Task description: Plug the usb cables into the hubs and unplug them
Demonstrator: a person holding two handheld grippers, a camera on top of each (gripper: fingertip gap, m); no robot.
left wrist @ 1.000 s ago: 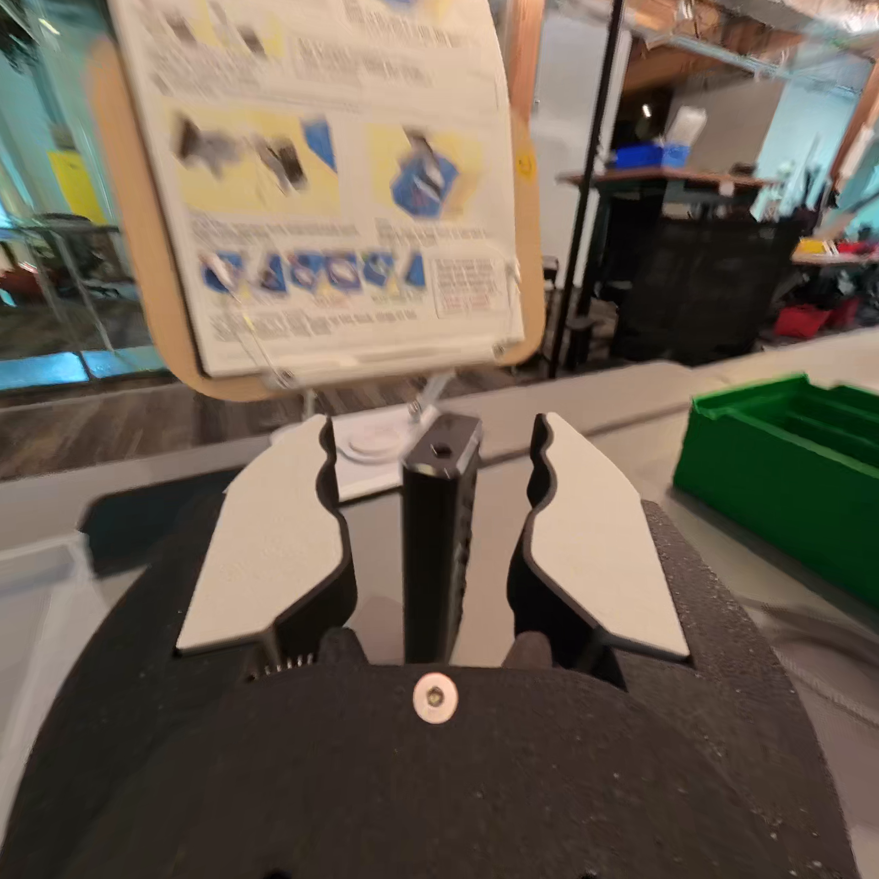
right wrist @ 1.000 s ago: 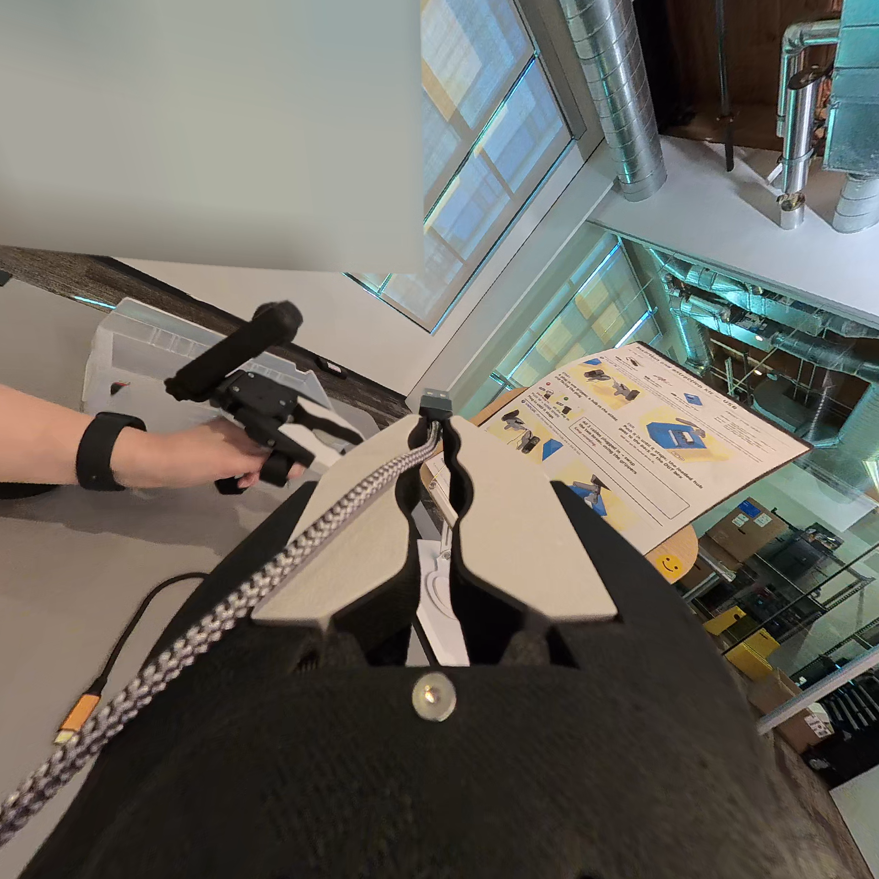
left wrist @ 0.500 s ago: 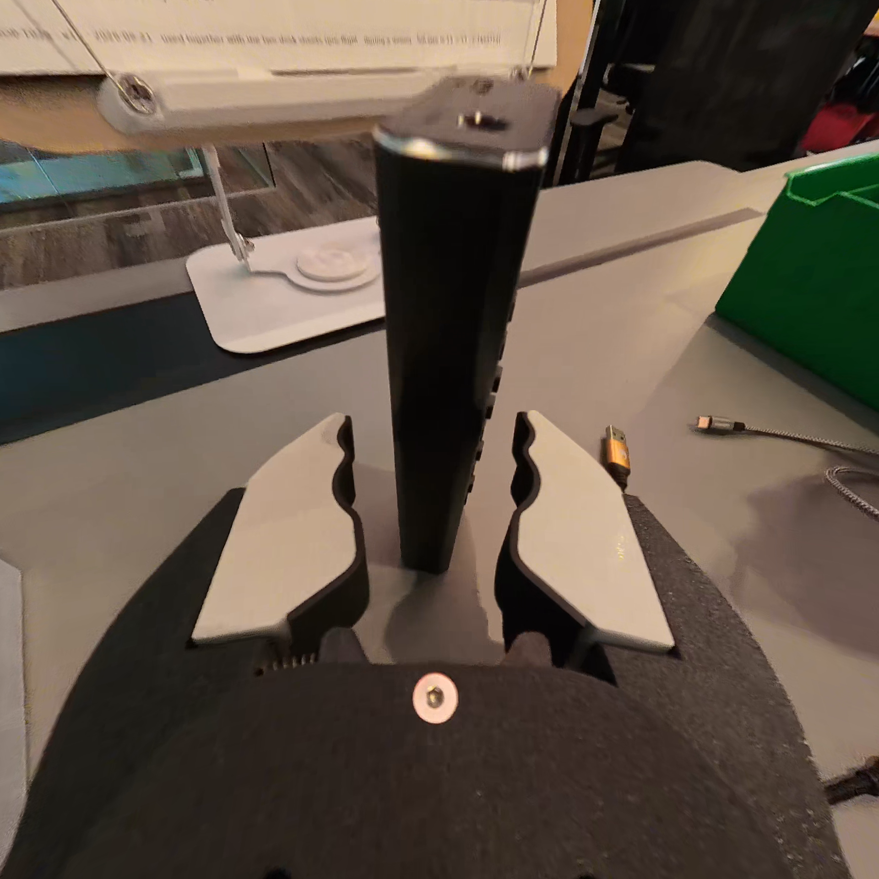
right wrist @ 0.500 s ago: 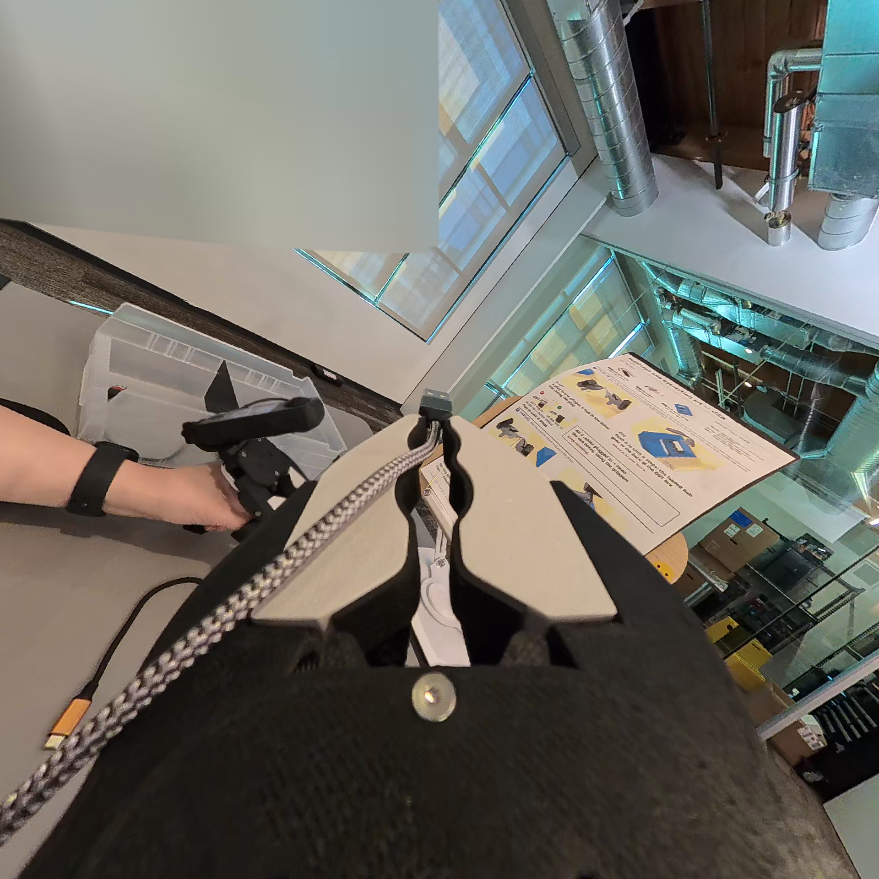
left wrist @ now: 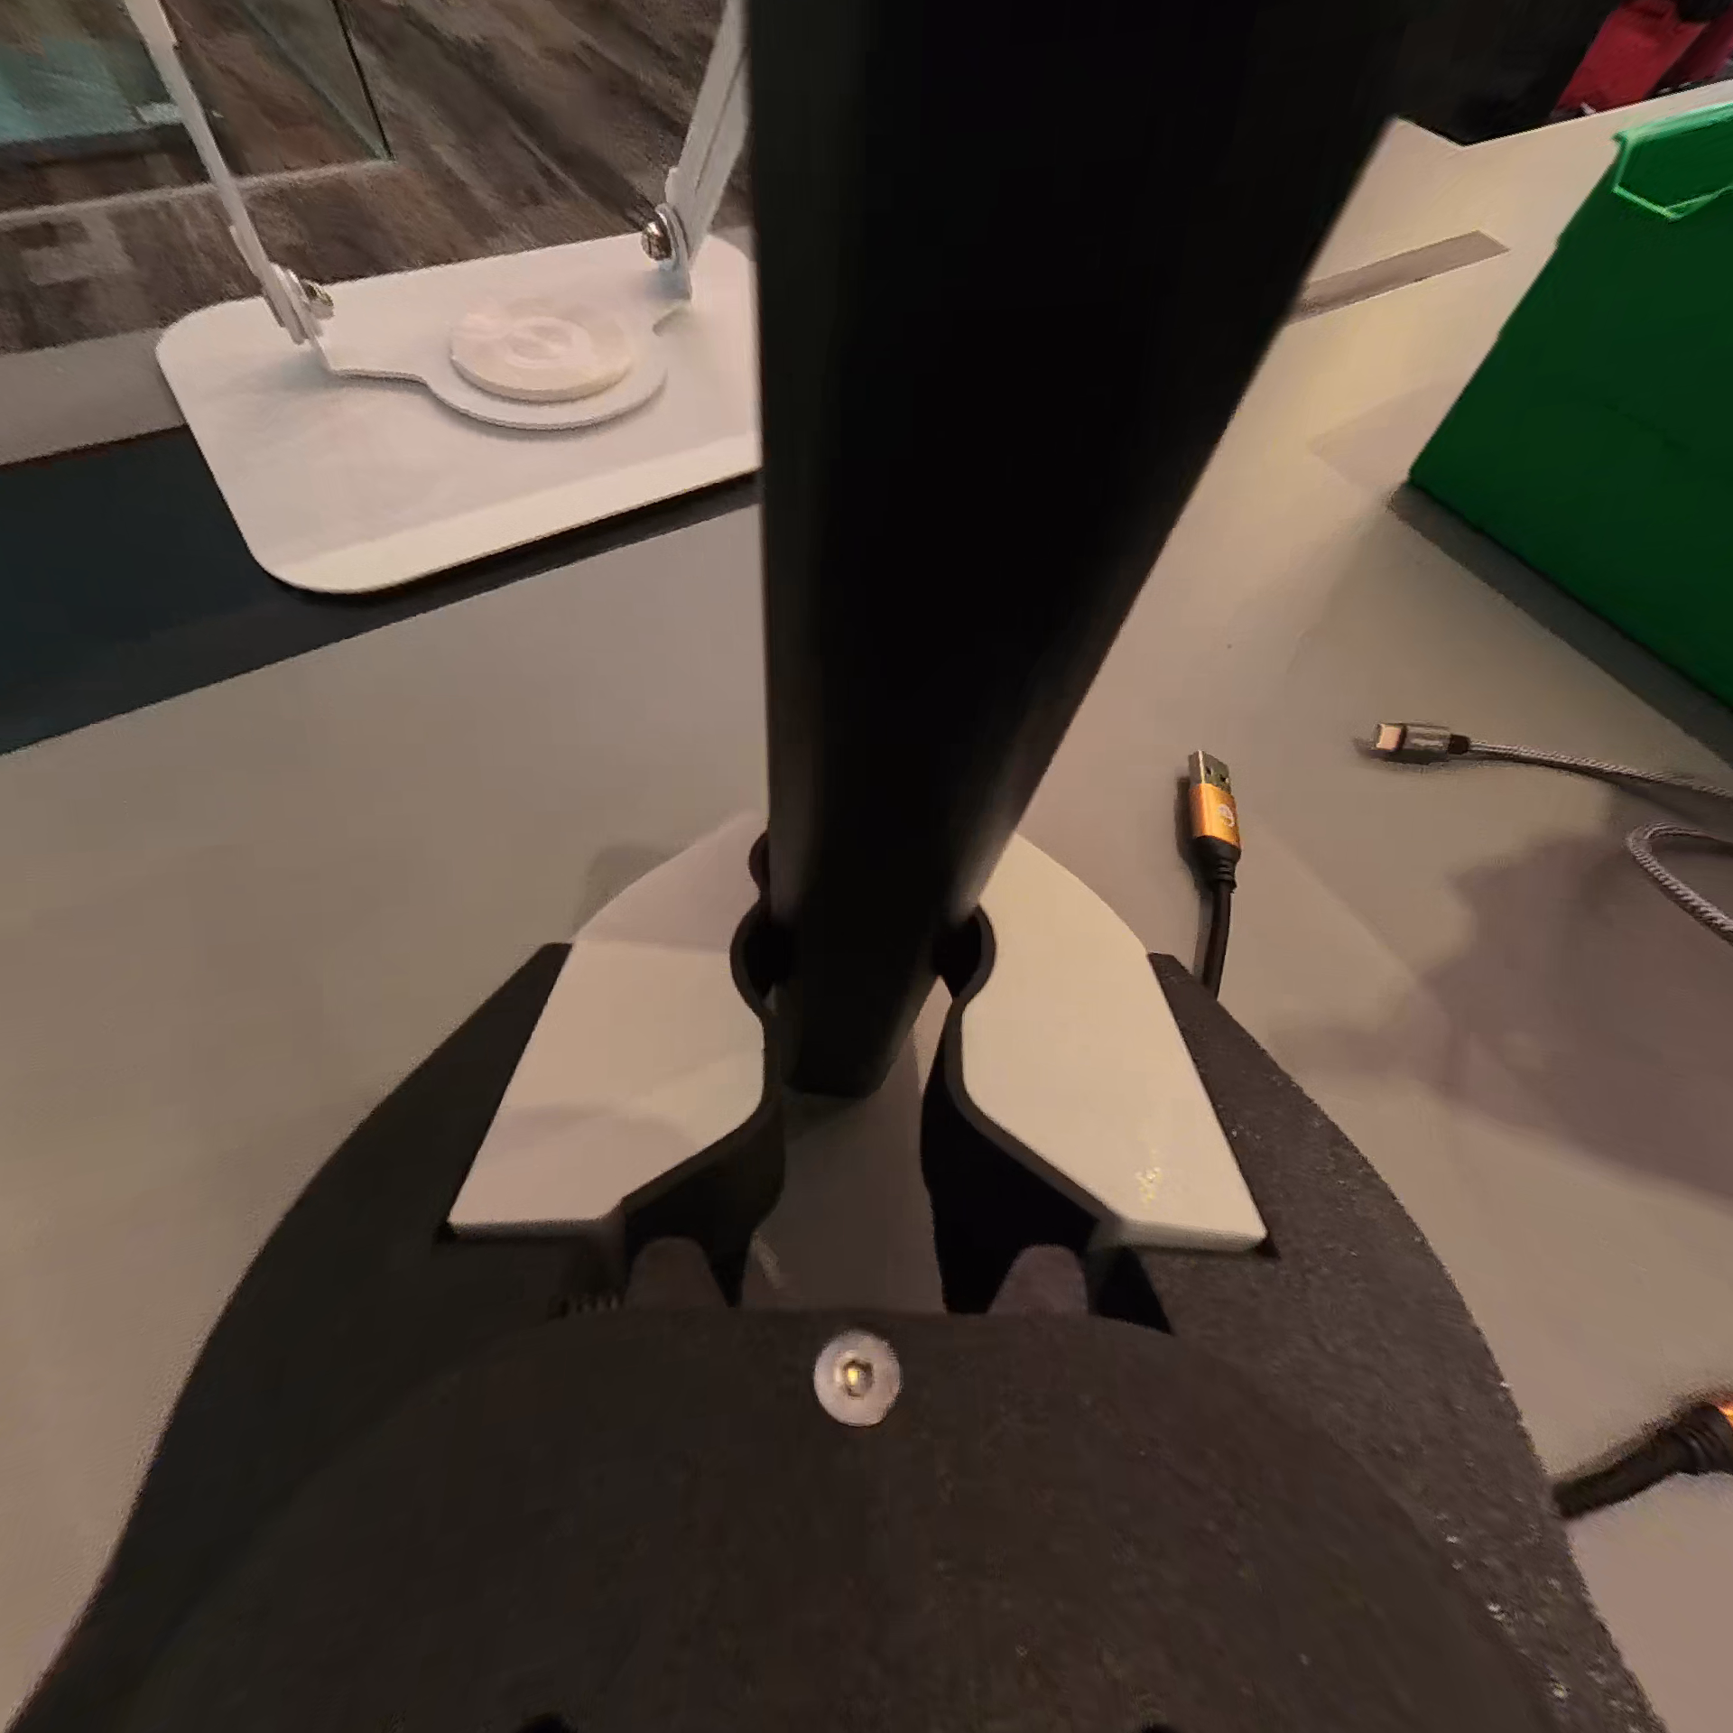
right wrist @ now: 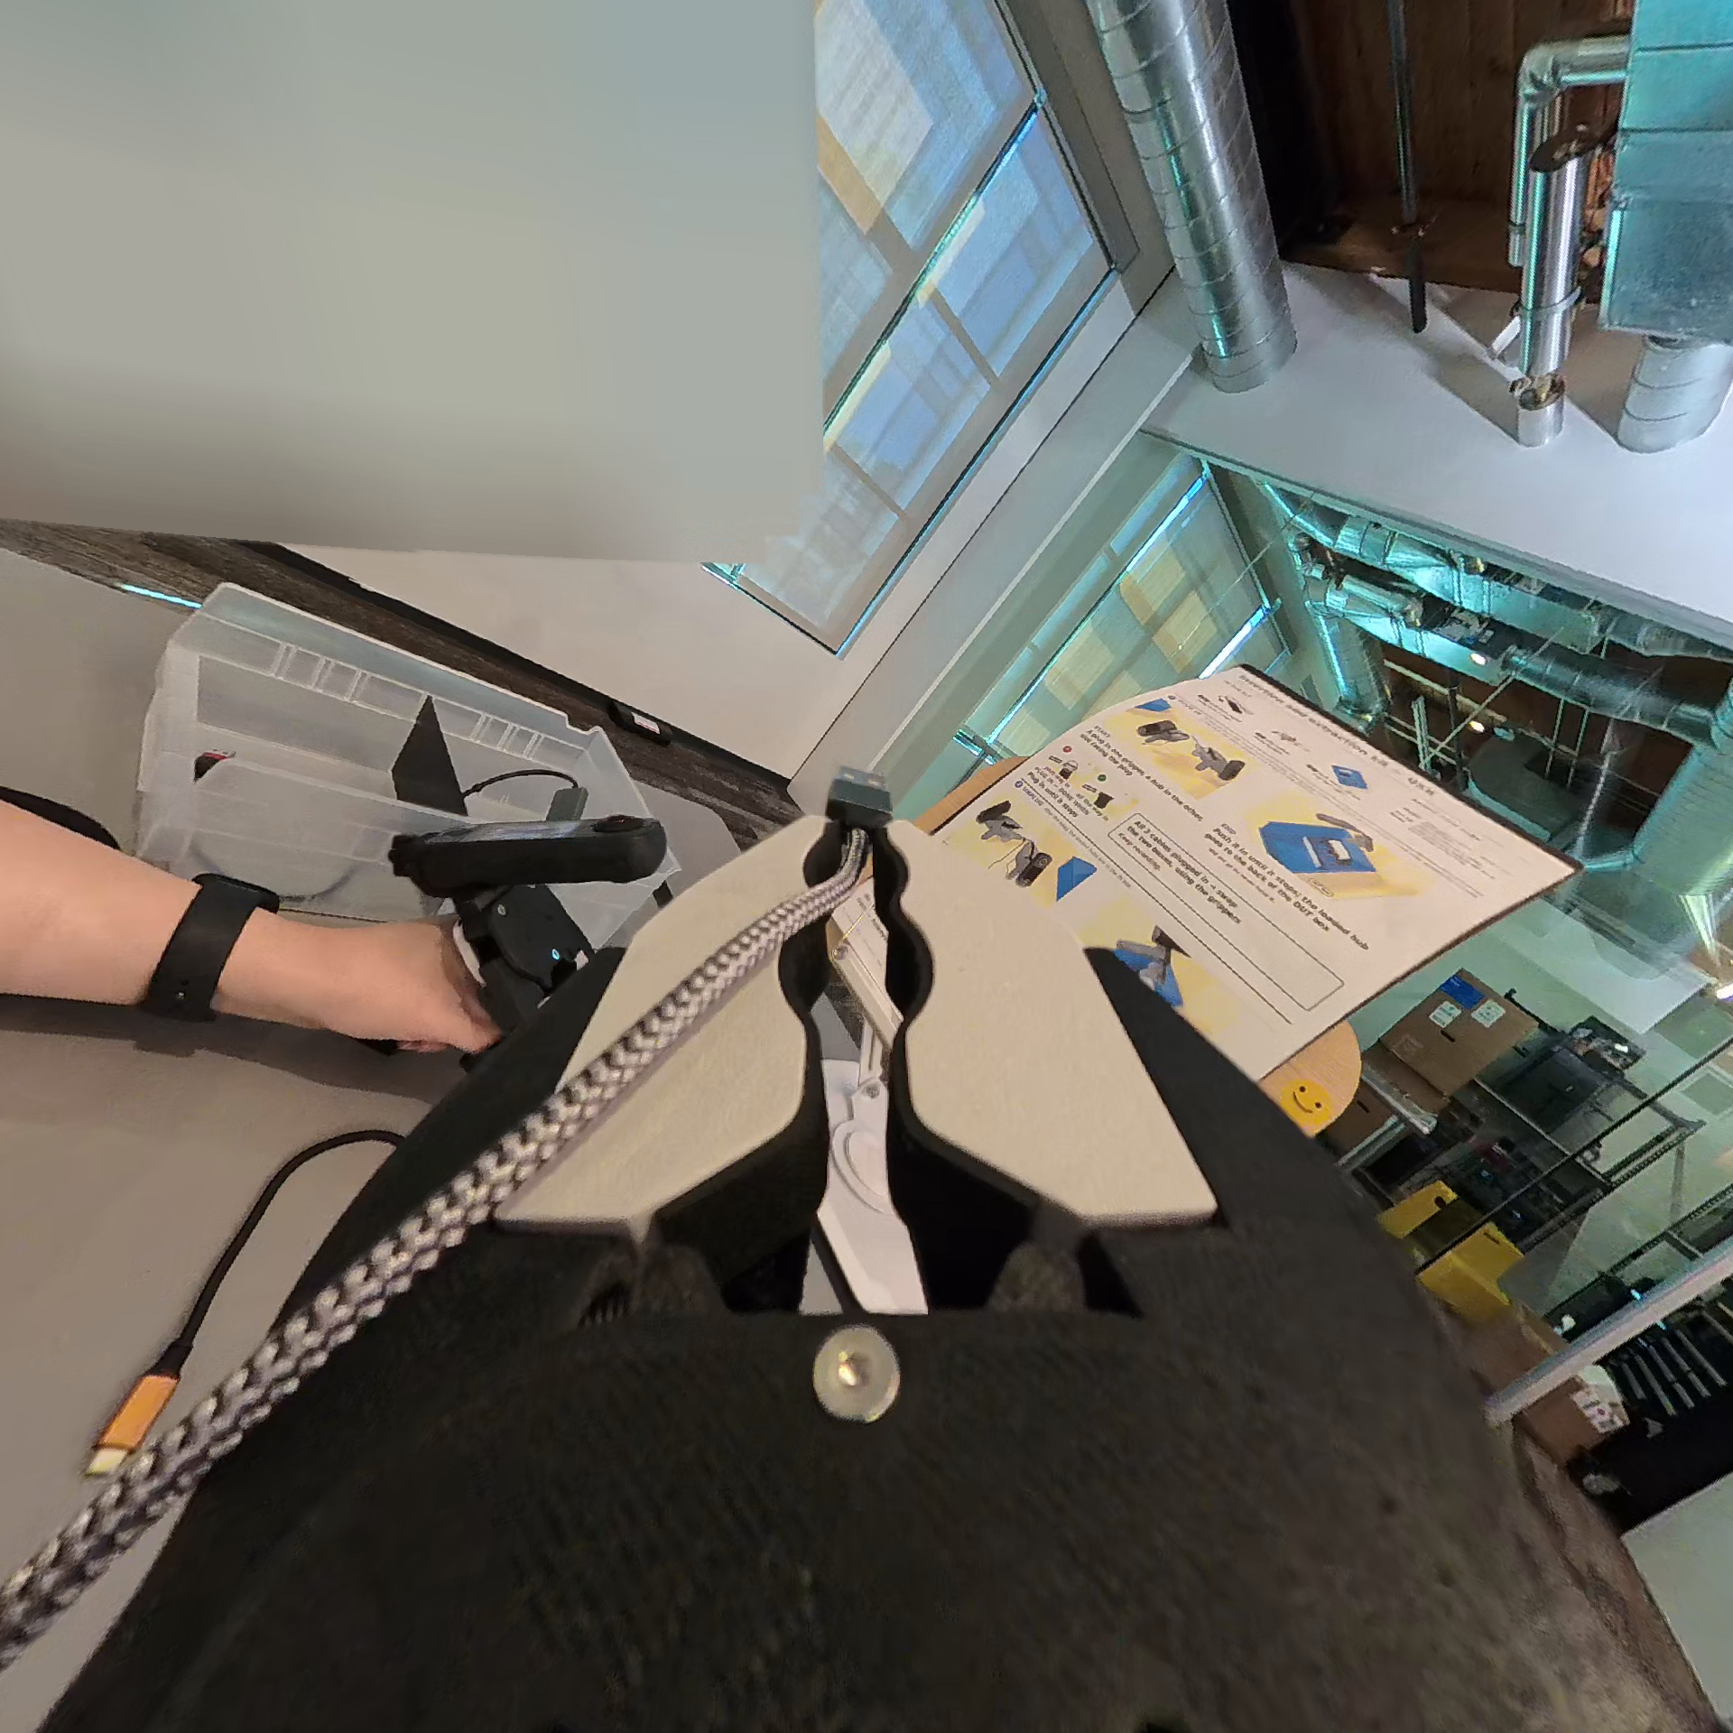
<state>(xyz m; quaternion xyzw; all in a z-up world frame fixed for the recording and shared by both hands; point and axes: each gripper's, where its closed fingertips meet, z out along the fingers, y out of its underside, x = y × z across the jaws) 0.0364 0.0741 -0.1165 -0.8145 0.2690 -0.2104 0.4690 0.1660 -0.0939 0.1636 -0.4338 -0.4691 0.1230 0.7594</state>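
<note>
Black hub, top cut off, clamped in left tool; right tool pinches braided cable.

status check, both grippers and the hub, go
Left gripper shut on black hub, hub upright. Right gripper shut on braided cable, plug clear of fingertips, unplugged. Orange-ended cable loose on table, not blocking.

There was one black hub, standing upright on the desk. Three cable plugs lay loose in the left wrist view: two orange ones and one silver one. A fourth plug, on a braided cable, was counted in the right wrist view. There were two bins, one green and one clear, one instruction sheet, and one white stand.
</note>
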